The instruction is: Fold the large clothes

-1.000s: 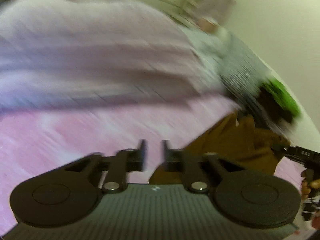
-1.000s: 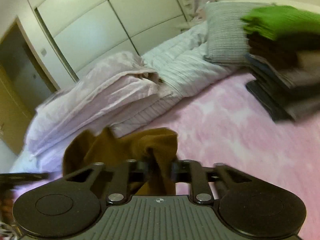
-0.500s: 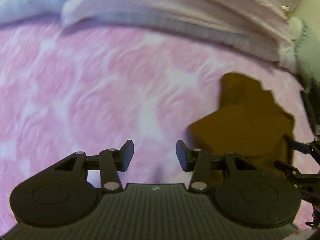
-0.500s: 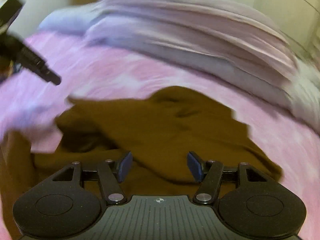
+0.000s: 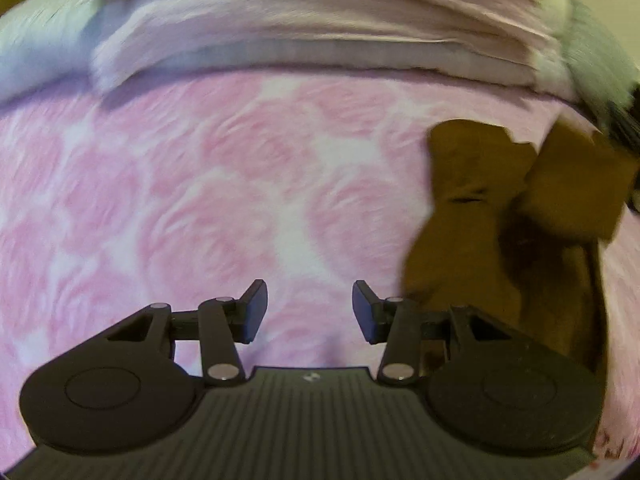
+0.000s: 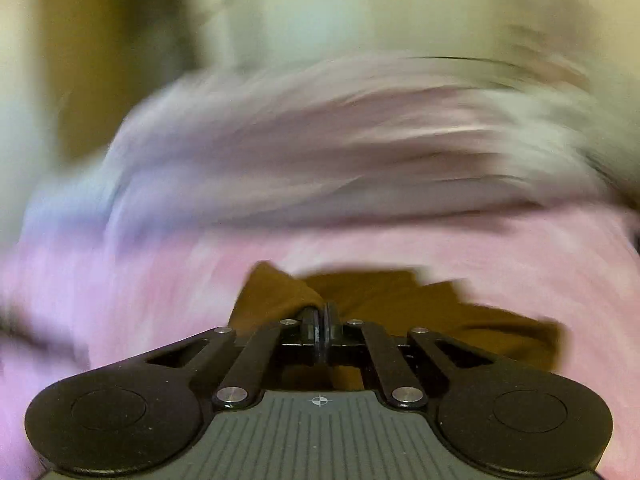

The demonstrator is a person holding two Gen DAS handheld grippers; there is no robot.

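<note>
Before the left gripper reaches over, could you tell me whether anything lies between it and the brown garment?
Nothing visible does. The left gripper hangs open over bare pink bedspread, and the brown garment lies just to its right.

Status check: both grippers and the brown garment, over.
Left gripper open, empty over pink blanket. Right gripper shut on brown garment edge. Nothing in the way.

Both views are dim and warm, with a yellowish tint and no glare. The right wrist view is strongly blurred by motion: the bedding [image 6: 340,152] and the wall [image 6: 280,20] are smeared into streaks. The left wrist view is sharper, only soft at the top. The fisheye lens bends the edges, and the corners are black.
</note>
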